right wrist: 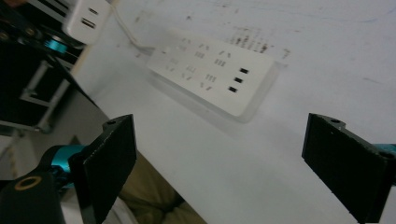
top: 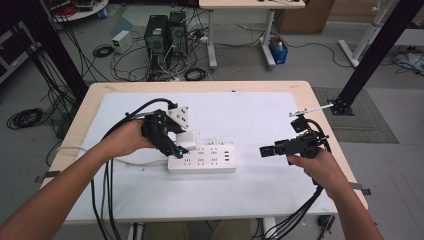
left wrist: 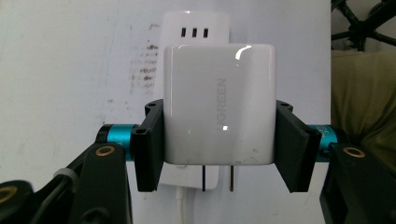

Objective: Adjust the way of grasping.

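Observation:
A white power strip [top: 202,159] lies on the white mat in the middle of the table; it also appears as power strip [right wrist: 212,74] and power strip [left wrist: 195,25]. My left gripper [left wrist: 218,144] is shut on a white UGREEN charger [left wrist: 218,105], its two prongs pointing down just above the strip's left end. In the high view that charger [top: 186,140] hangs in the left gripper [top: 176,146] over the strip. My right gripper [top: 265,150] hovers to the right of the strip, held level, jaws wide apart with nothing between them; right gripper [right wrist: 219,163].
A white cord [top: 135,162] runs left from the strip. Black cables [top: 107,200] trail off the front edge. The wooden table edge [top: 320,115] borders the mat on the right; a black frame post [top: 372,55] stands beyond it.

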Demonstrator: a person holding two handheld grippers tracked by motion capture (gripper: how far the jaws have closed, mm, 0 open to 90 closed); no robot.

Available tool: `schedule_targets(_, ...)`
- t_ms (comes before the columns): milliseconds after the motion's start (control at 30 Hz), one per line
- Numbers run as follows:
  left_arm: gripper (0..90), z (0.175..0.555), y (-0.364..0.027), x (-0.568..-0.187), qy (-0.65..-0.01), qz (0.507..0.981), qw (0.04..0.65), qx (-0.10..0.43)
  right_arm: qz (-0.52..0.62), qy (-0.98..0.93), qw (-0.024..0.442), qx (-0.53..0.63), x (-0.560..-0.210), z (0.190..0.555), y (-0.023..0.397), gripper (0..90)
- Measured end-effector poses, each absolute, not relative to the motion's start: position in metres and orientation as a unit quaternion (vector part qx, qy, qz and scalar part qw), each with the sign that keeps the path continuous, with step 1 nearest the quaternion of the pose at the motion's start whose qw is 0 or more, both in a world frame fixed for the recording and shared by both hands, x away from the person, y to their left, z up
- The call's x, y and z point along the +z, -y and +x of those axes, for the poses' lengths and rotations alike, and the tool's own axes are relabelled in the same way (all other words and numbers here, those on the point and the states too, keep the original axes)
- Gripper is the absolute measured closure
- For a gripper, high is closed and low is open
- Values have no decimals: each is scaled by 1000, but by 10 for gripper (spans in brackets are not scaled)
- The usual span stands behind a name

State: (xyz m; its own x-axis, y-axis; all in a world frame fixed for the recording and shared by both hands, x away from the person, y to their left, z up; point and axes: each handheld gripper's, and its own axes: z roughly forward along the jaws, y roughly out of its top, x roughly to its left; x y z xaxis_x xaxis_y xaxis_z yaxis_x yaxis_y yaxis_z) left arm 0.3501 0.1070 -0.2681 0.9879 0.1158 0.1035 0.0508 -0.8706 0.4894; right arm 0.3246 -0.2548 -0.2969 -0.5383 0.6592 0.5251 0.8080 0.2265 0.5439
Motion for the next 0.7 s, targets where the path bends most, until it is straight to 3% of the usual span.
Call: schedule_targets(700, 425, 345, -62, -278, -3, 956, 289, 56, -495, 713, 219, -446, -308, 331, 229, 97)
